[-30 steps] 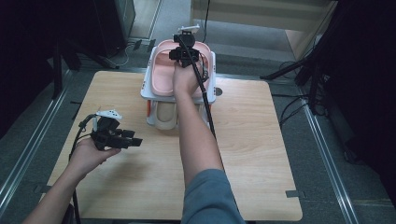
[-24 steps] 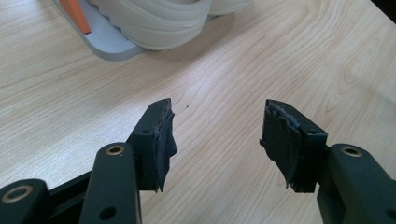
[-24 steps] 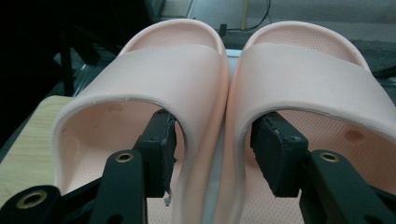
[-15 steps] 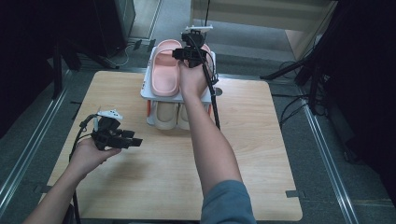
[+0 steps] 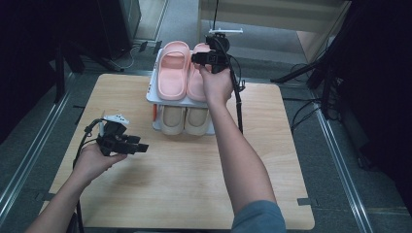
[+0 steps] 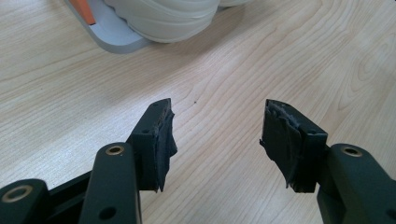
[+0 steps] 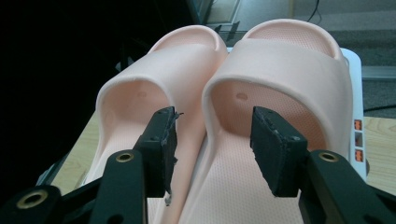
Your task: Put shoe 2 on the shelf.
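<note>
Right gripper (image 5: pixel 198 58): I have it reached out over the top shelf of the rack (image 5: pixel 151 97), at the far edge of the table (image 5: pixel 194 184). Its jaws stand spread, straddling the inner side wall of the right pink slipper (image 7: pixel 275 79), one jaw in the gap between the pair, the other inside that slipper's strap opening. I cannot tell whether the pads touch the rubber.

Pink slippers: both lie flat on the top shelf, side by side and touching along their inner edges; the left pink slipper (image 7: pixel 140 98) sits just beside the one I am straddling.

Left gripper (image 6: pixel 217 133): I hold it low over bare wood near the table's left edge, well apart from the rack, jaws spread with nothing between them.

Lower shelf: a pair of cream slippers (image 5: pixel 184 120) sits under the pink pair; my left gripper view catches the toe of one of them (image 6: pixel 163 18) and a corner of the rack's grey base.
</note>
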`<action>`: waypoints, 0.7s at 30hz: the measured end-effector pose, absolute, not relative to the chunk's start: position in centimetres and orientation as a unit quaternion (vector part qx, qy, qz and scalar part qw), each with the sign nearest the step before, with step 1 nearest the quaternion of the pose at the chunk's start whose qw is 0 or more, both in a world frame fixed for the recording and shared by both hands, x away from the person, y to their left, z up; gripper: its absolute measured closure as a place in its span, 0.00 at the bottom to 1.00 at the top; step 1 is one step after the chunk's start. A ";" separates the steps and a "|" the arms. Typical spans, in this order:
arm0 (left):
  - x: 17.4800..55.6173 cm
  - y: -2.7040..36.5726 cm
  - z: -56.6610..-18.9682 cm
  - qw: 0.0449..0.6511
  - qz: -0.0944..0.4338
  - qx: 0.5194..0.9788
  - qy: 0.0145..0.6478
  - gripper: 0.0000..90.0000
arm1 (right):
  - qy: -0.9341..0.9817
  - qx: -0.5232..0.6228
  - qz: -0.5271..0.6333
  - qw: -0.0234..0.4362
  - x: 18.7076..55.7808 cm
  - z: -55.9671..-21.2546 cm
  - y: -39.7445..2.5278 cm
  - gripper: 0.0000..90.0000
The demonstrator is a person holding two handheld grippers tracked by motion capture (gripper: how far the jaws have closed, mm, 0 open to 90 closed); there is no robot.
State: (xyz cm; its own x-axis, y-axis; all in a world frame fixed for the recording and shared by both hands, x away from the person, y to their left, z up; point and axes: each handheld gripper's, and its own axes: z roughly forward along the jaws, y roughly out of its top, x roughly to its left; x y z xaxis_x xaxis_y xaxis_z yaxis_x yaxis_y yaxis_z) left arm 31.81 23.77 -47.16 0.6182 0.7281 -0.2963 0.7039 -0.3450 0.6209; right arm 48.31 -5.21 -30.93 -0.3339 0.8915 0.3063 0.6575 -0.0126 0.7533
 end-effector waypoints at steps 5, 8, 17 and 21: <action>31.8 23.8 -47.2 0.370 0.017 0.820 0.437 0.48 | 0.700 0.540 0.451 0.122 47.1 -31.0 -6.3 0.61; 31.8 23.8 -47.3 0.369 0.018 0.819 0.438 0.48 | 0.717 0.511 0.459 0.115 46.2 -31.1 -7.0 0.64; 31.9 23.4 -47.5 0.364 0.024 0.823 0.435 0.48 | 0.740 0.461 0.481 0.093 42.6 -31.8 -9.8 0.66; 31.9 23.1 -47.5 0.361 0.025 0.825 0.434 0.48 | 0.747 0.442 0.490 0.081 41.0 -32.3 -11.3 0.66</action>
State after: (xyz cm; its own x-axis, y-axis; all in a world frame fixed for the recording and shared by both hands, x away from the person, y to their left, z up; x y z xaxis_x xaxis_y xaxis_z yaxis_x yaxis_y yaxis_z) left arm 31.86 23.15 -47.52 0.6229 0.7335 -0.2720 0.6979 -0.3639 0.6168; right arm 41.05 -11.33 -32.27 -0.5960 0.7395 0.3129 0.5808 0.1280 0.8039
